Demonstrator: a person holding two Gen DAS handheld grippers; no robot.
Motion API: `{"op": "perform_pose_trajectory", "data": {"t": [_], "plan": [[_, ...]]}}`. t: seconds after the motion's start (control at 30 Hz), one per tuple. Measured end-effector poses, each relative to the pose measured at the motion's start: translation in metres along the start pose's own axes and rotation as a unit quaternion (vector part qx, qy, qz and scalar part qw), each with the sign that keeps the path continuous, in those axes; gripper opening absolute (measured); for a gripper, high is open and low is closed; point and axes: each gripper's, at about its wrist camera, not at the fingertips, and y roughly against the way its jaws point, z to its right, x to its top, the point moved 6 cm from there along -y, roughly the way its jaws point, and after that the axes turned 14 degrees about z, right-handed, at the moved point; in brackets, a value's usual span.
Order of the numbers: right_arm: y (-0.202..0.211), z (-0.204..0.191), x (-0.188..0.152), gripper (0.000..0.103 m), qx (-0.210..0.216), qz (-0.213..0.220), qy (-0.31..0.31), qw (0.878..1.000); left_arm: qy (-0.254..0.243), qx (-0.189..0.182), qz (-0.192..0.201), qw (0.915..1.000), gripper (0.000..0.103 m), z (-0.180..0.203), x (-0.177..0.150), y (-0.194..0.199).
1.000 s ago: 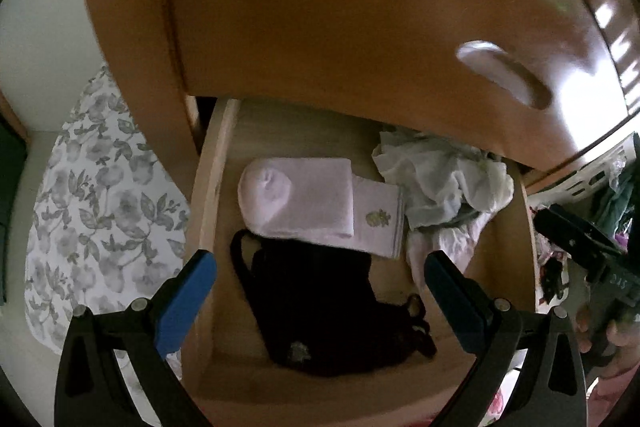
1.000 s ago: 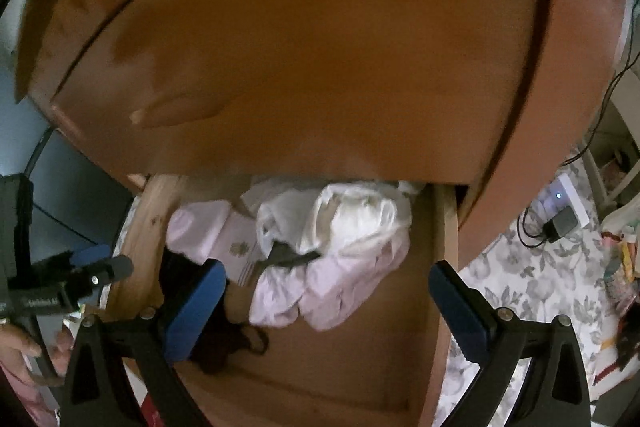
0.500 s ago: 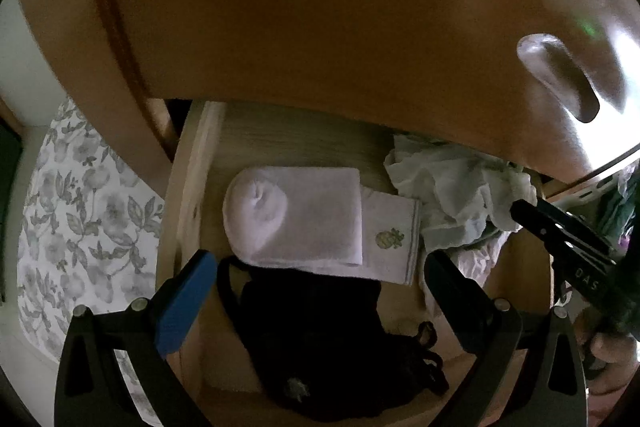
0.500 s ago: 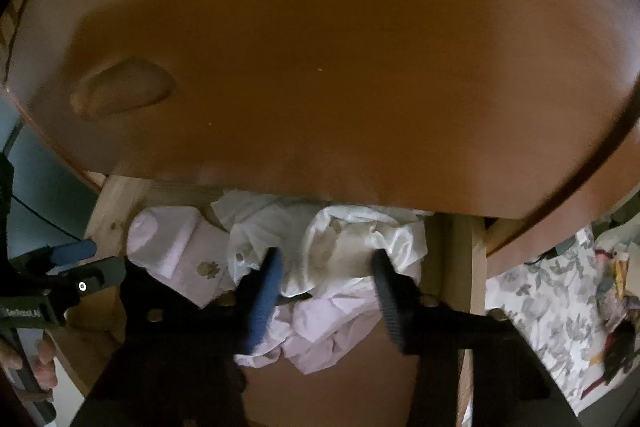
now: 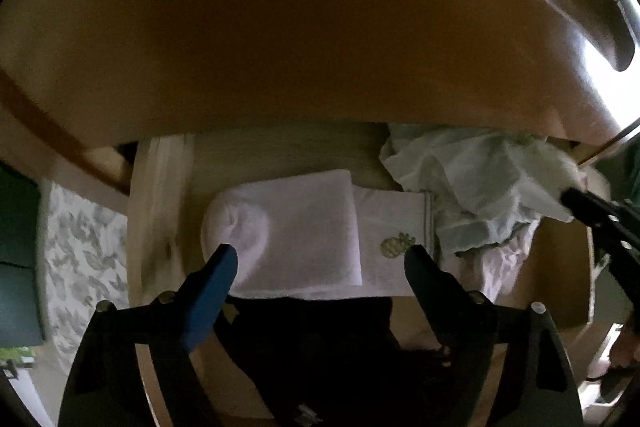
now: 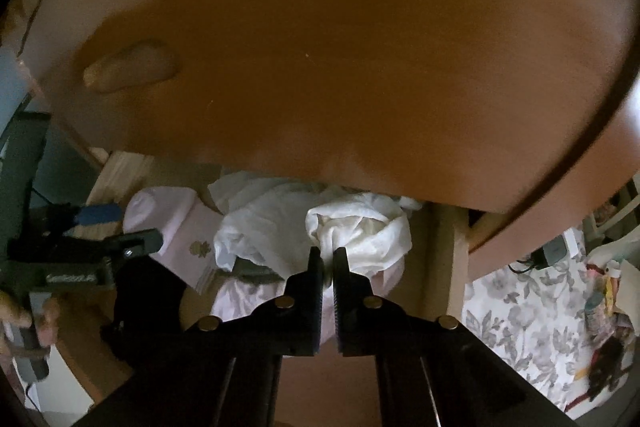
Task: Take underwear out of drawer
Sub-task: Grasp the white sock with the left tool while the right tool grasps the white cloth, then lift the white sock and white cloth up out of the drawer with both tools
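- R gripper: jaws have just been closing, now pinched together on a fold of the white underwear; cloth visible between the tips, so it's clamped on fabric, not empty.
- White underwear: crumpled heap directly ahead of the R gripper tips, at the right end of the open drawer, partly tucked under the closed drawer front above. No clear long axis, it's a bunch; a paler pink garment lies under it, toward the R gripper's base.
- L gripper: jaws have just been narrowing but are apart w/ nothing pinched. Tips straddle the folded white socks; whether the tips touch the socks, can't tell.
- Black garment sits below the L gripper's tips, between its two arms, closer to the camera than the socks.
- Key relation: white bundle is off to the L gripper's right, well apart from its tips, but already in the R gripper's pinch. So R is the nearer hand and the one placed to lift.
- Judgement: next move prob. a pull up and back toward the R gripper's base, away from the overhanging front; risk that the pinch has only a thin fold and slips, or that the pink piece drags along.
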Motion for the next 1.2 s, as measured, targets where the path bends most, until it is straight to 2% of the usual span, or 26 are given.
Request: {"op": "perform_pose_trajectory", "data": {"t": [0.13,0.23,0.27,0.37,0.47,0.53,0.6,0.67,0.9,1.2], "plan": [[0.014,0.006,0.001,0.005,0.007,0.009,-0.006,1.000,-0.014,0.007,-0.013,0.9998,0.074,0.007,0.004,-0.010],[0.022,0.008,0.004,0.005,0.009,0.018,-0.011,1.000,-0.018,0.003,-0.040,0.9990,0.063,0.014,0.004,-0.020],[0.027,0.009,0.005,0.005,0.011,0.021,-0.011,1.000,-0.019,0.003,-0.045,0.9988,0.056,0.015,0.003,-0.022],[0.042,0.011,0.008,0.005,0.016,0.029,-0.014,0.999,-0.032,0.013,-0.061,0.9975,0.051,0.021,0.012,-0.031],[0.043,0.006,0.008,0.005,0.022,0.033,-0.011,0.999,-0.034,0.033,-0.064,0.9968,0.038,0.020,0.016,-0.034],[0.046,0.004,0.008,0.005,0.026,0.035,-0.008,0.999,-0.030,0.029,-0.063,0.9971,0.034,0.020,0.018,-0.033],[0.048,0.003,0.008,0.005,0.030,0.036,-0.007,0.999,-0.025,0.030,-0.059,0.9975,0.018,0.015,0.020,-0.032],[0.049,0.002,0.007,0.005,0.031,0.036,-0.008,0.999,-0.012,0.024,-0.055,0.9981,0.013,0.009,0.022,-0.031],[0.057,0.003,0.007,0.005,0.038,0.044,-0.020,0.998,0.003,0.010,-0.026,0.9996,0.011,0.000,0.019,-0.013],[0.091,-0.005,0.020,0.005,0.057,0.077,-0.023,0.995,0.005,-0.018,0.046,0.9988,0.011,0.009,0.033,0.048]]}}
